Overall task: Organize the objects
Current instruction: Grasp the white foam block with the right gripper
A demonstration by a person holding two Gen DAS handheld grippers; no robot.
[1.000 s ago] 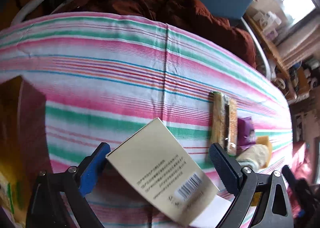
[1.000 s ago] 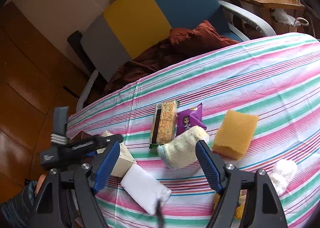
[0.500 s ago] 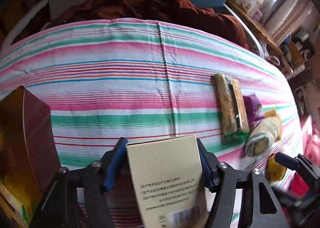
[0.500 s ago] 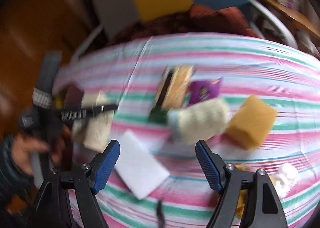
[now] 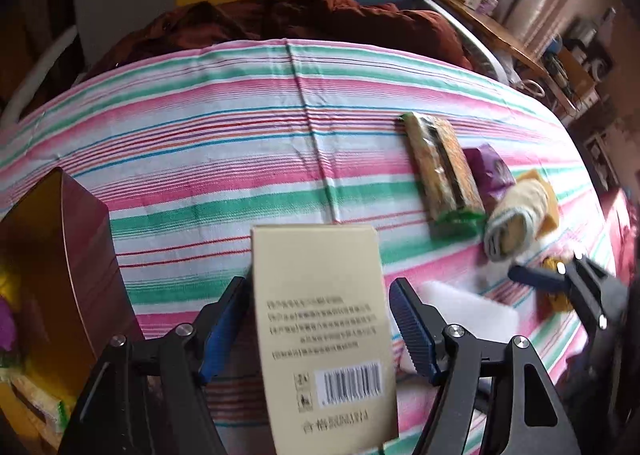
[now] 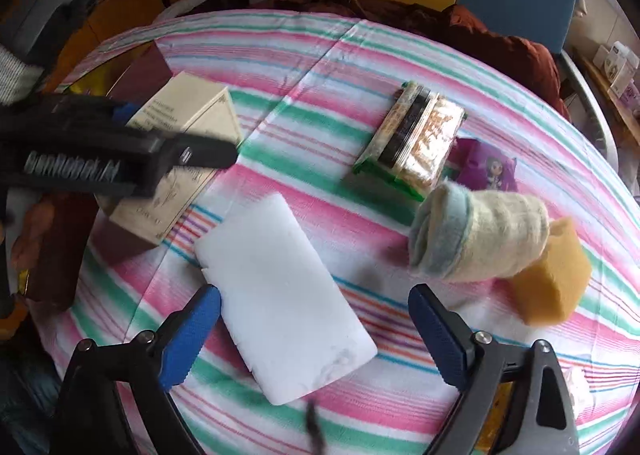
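A beige carton (image 5: 320, 319) with a barcode lies between the fingers of my left gripper (image 5: 318, 287). Its jaws are opening: the left pad still sits at the carton's edge and the right pad stands clear of it. In the right wrist view the carton (image 6: 184, 135) rests partly on a dark red box (image 6: 120, 243). My right gripper (image 6: 314, 295) hangs over a white foam block (image 6: 280, 295) lying flat on the striped cloth (image 6: 320, 67). Its jaws are opening wide and touch nothing.
A clear pack of crackers (image 6: 416, 139), a purple packet (image 6: 488, 171), a rolled cream sock (image 6: 480, 239) and an orange sponge (image 6: 556, 279) lie to the right. The dark red box (image 5: 80, 247) stands at the left edge. Behind the table is a chair with a rust-coloured garment (image 5: 300, 19).
The left jaws shut on the slanted carton, squared it up, then eased apart. The right gripper dropped over the white block and spread wider.
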